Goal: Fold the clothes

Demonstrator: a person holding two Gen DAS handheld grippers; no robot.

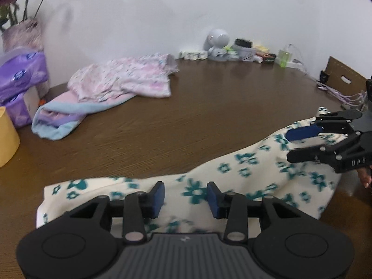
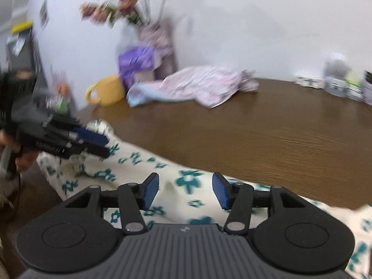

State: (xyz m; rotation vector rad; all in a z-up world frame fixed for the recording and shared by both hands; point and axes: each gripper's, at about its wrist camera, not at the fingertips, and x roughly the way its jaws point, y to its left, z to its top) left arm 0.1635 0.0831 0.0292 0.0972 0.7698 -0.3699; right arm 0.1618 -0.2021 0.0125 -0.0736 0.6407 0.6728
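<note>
a cream knit garment [image 1: 244, 174] patterned with blocky teal flowers is spread in a long, soft band along the near edge of a dark brown wood-grain table [image 1: 197, 107]. the left gripper [image 1: 185, 197], matte black with flat blue pads, is seen just above the garment's middle, its jaws parted and nothing pinched between them. the right gripper [image 2: 185, 191] is likewise held apart over the cloth, with no fabric caught; in the left wrist view it [image 1: 293, 146] is seen above the garment's far end. at the back of the table a crumpled pink printed cloth [image 1: 123, 79] lies over a folded pale blue and lilac cloth [image 1: 60, 118]. a yellow mug [image 2: 109, 90] and purple plastic-wrapped tissue packs [image 1: 21, 74] are seen beside them.
</note>
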